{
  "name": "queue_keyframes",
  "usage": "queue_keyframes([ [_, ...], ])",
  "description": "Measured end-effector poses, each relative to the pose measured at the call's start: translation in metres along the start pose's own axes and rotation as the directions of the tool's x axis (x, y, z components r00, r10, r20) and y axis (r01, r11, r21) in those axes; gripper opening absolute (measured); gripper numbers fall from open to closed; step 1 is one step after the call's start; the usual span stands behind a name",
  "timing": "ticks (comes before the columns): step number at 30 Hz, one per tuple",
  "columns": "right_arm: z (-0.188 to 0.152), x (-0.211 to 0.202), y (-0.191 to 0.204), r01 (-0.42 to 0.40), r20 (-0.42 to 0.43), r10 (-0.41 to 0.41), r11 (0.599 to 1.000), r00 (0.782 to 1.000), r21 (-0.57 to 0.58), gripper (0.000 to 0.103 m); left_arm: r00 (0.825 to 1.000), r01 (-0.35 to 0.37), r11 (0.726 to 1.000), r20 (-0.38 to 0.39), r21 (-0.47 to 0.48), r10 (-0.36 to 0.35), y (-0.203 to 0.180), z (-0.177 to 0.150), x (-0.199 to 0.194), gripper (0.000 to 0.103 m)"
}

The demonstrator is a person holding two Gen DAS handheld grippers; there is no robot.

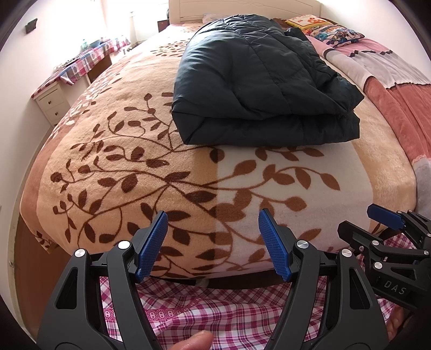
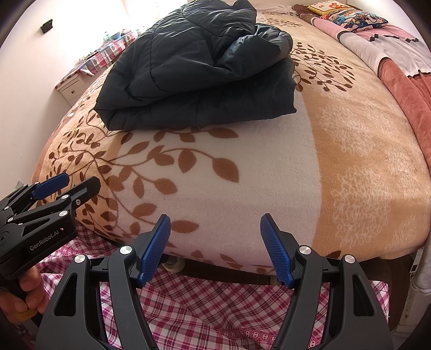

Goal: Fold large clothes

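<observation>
bed (image 1: 269, 193): leaf-print blanket (beige, brown) | folded dark jacket (image 1: 256, 88) | nightstand (image 1: 52, 103)

Folded jacket (image 1: 258, 88) on blanket (image 1: 161, 167), mid-bed; pillows (image 1: 331, 29) behind; dresser (image 1: 52, 103) left of bed.

A bed (image 1: 269, 183) is carrying a leaf-patterned blanket (image 1: 129, 167); a folded dark puffer jacket (image 1: 253, 80) is lying upper centre, pillows (image 1: 328, 29) and a pink quilt (image 1: 382, 80) upper right.

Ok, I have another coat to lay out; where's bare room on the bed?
Free: the leaf-print blanket between the folded dark jacket and the foot edge, plus the tan strip to its right. Crowded: the far right, with the pink quilt and pillows.
</observation>
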State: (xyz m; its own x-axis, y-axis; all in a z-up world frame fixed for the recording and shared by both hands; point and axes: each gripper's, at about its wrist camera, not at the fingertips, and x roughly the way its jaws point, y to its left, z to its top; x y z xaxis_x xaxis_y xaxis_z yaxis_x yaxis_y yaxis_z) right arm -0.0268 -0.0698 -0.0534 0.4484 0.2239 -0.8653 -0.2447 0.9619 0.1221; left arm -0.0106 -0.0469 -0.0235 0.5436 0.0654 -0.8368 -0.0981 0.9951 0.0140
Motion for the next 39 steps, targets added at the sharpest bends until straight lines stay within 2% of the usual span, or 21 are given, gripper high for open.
queue_keyframes([
  [30,0.0000,0.0003,0.0017,0.002,0.000,-0.002,1.000,1.000,0.000,0.068,1.000,-0.002,1.000,0.008,-0.003,0.002,0.0020,0.0004,-0.0035,0.069],
  [39,-0.0006,0.0006,0.0008,0.002,-0.001,-0.002,1.000,1.000,0.000,0.068,1.000,-0.001,1.000,-0.009,-0.004,0.001,0.0001,0.0001,0.0014,0.069],
])
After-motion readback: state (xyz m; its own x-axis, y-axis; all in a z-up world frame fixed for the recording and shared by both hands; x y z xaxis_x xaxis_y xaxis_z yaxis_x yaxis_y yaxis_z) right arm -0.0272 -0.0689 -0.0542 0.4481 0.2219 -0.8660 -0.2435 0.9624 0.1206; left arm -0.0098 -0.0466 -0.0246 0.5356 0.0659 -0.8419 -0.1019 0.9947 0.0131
